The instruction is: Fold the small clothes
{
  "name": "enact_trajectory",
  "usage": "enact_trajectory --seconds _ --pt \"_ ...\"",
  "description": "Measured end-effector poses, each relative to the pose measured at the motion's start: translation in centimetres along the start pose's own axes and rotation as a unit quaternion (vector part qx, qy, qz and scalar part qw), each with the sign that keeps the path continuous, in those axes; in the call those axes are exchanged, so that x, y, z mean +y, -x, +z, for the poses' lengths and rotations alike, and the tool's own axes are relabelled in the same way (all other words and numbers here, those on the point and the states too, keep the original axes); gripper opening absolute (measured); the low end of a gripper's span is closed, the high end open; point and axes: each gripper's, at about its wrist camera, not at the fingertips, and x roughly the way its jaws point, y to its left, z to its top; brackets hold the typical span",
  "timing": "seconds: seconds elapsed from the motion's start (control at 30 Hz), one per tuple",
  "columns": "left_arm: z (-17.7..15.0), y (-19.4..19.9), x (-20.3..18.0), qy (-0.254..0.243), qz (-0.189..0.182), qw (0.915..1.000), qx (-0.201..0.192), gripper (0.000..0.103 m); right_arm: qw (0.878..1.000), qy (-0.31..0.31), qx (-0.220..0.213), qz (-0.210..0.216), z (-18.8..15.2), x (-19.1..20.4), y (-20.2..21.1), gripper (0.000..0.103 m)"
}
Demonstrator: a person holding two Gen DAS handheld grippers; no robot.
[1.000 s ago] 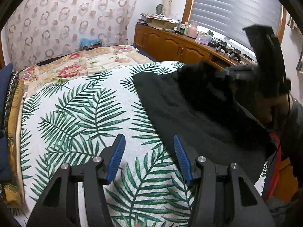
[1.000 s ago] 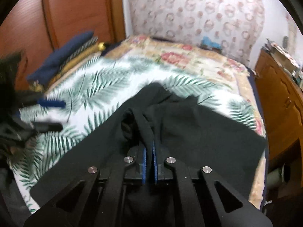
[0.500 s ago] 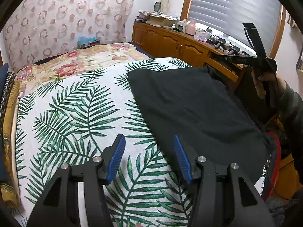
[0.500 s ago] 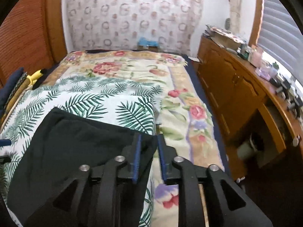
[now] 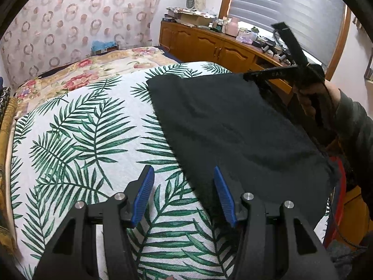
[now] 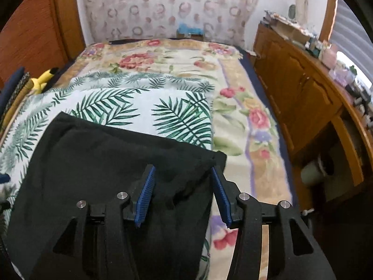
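Note:
A black cloth [image 5: 233,128] lies spread flat on the right part of the palm-leaf sheet [image 5: 81,140]. My left gripper [image 5: 183,170] hovers open over the cloth's near left edge, its right finger above the fabric and nothing pinched. In the right wrist view the black cloth [image 6: 105,163] fills the lower left. My right gripper [image 6: 183,168] sits at its far right corner with jaws opening. The corner lies slack between the pads [image 6: 146,193], which do not press on it. A hand [image 5: 310,98] holds the right gripper [image 5: 247,76] at the cloth's far corner.
A floral blanket [image 6: 163,65] covers the bed beyond the palm-leaf sheet. Wooden cabinets [image 6: 303,93] with a cluttered top line the right side under a window blind [image 5: 291,7]. A yellow plush toy [image 6: 42,81] and dark pillows lie at the bed's left edge.
The right gripper drew the bunched cloth's corner out to the right, so the cloth now lies flat, and its jaws went from shut to parted. The left gripper stayed put.

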Motion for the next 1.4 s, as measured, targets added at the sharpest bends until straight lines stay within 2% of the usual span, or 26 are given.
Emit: enact_trajectory --seconds 0.03,0.07,0.13,0.2,0.3,0.4,0.43,0.47,0.5,0.73,0.9,1.0,1.13,1.27,1.4 --pt "0.0 -0.1 0.0 0.000 0.000 1.0000 0.001 0.052 1.000 0.002 -0.002 0.008 0.0 0.0 0.0 0.032" --pt "-0.1 -0.2 0.0 0.000 0.000 1.0000 0.001 0.052 1.000 0.005 -0.008 0.017 0.1 0.1 0.3 0.009" --pt "-0.2 -0.2 0.0 0.001 0.000 1.0000 0.002 0.052 0.998 0.014 -0.033 0.047 0.2 0.2 1.4 0.004" --pt "-0.3 -0.3 0.0 0.002 0.000 1.0000 0.003 0.052 0.996 0.010 -0.074 0.042 0.4 -0.1 3.0 0.003" --pt "-0.5 -0.2 -0.2 0.002 0.000 1.0000 0.003 0.052 0.996 -0.023 -0.084 -0.004 0.7 -1.6 3.8 0.003" --pt "-0.7 0.3 -0.6 -0.001 0.000 1.0000 0.001 0.052 0.998 -0.019 -0.053 -0.041 0.7 -2.0 2.8 0.005" --pt "-0.8 0.4 -0.6 -0.001 0.000 1.0000 0.000 0.052 0.998 -0.020 -0.044 -0.044 0.7 -2.0 2.6 0.010" --pt "-0.9 0.6 -0.8 -0.002 0.000 1.0000 -0.002 0.052 0.998 -0.020 -0.033 -0.048 0.6 -2.0 2.5 0.028" --pt "-1.0 0.9 -1.0 -0.004 -0.001 1.0000 -0.004 0.052 0.998 -0.018 -0.029 -0.053 0.4 -1.9 2.6 0.039" --pt "-2.1 3.0 -2.6 -0.018 -0.003 0.9997 -0.016 0.052 0.998 -0.002 -0.054 -0.041 -2.9 -0.4 7.8 0.040" --pt "-3.5 4.0 -3.7 -0.027 -0.009 0.9995 -0.012 0.053 0.998 0.004 -0.059 -0.020 -7.7 1.3 11.4 0.040" --pt "-4.4 4.4 -4.7 -0.044 -0.003 0.9990 -0.007 0.053 0.999 0.006 -0.046 -0.010 -10.7 2.2 12.0 0.040" --pt "-5.2 4.8 -5.1 -0.042 -0.001 0.9991 -0.005 0.053 1.000 0.010 -0.028 -0.003 -14.8 3.6 12.6 0.040" --pt "-6.2 5.2 -5.3 -0.043 0.005 0.9991 0.003 0.053 1.000 0.011 -0.021 0.012 -17.6 4.5 13.2 0.040" --pt "-7.0 5.7 -5.3 -0.038 0.003 0.9992 0.009 0.053 1.000 0.013 -0.025 0.013 -18.8 5.1 13.4 0.040"
